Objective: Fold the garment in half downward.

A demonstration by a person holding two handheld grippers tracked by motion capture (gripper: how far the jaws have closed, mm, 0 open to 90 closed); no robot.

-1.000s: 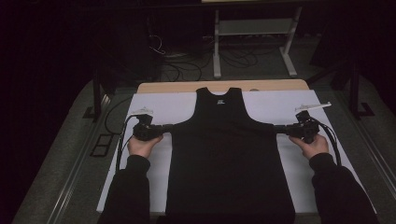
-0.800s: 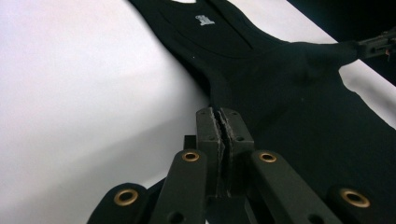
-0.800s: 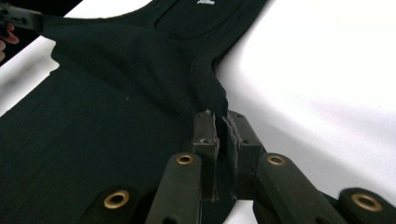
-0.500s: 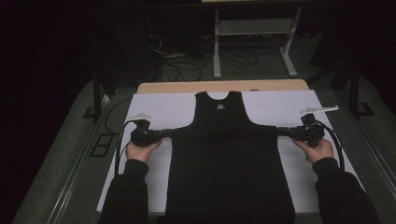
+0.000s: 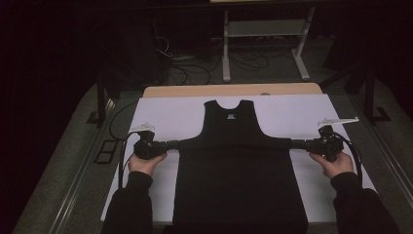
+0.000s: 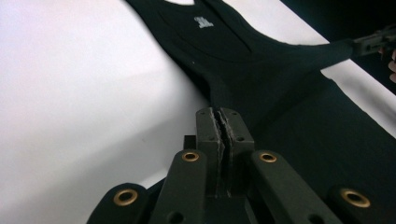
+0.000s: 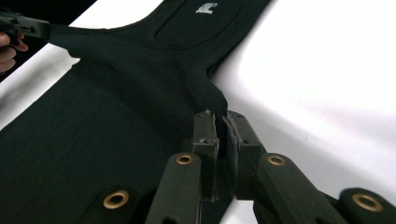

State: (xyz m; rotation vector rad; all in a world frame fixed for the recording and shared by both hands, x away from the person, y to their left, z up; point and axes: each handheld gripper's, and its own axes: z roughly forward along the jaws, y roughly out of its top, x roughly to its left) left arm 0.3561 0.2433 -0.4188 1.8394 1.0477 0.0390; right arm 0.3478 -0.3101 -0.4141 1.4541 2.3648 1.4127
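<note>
A black tank top (image 5: pixel 238 165) lies flat on the white sheet (image 5: pixel 170 117) that covers the table (image 5: pixel 234 89), neck opening toward the far edge and hem toward the person. A small pale label (image 5: pixel 232 116) sits just below the neckline.

The left claw (image 5: pixel 170 145) is clenched on the garment's left side edge just under the armhole, and the cloth there is drawn out sideways into a narrow point. In the left gripper view the two black jaws stand pressed together with a thin fold of black fabric (image 6: pixel 223 100) caught between them. The left hand (image 5: pixel 144 161) holds the tool low over the white sheet, its cable looping off to the side.

The right claw (image 5: pixel 297 144) is clenched on the opposite side edge at the same level, and that side is also stretched into a point. In the right gripper view the jaws pinch a bunched tab of fabric (image 7: pixel 208 98). The right hand (image 5: pixel 335 163) holds its tool near the right edge of the sheet.

Between the two grips the fabric runs taut across the chest, with a straight crease line across the body.
</note>
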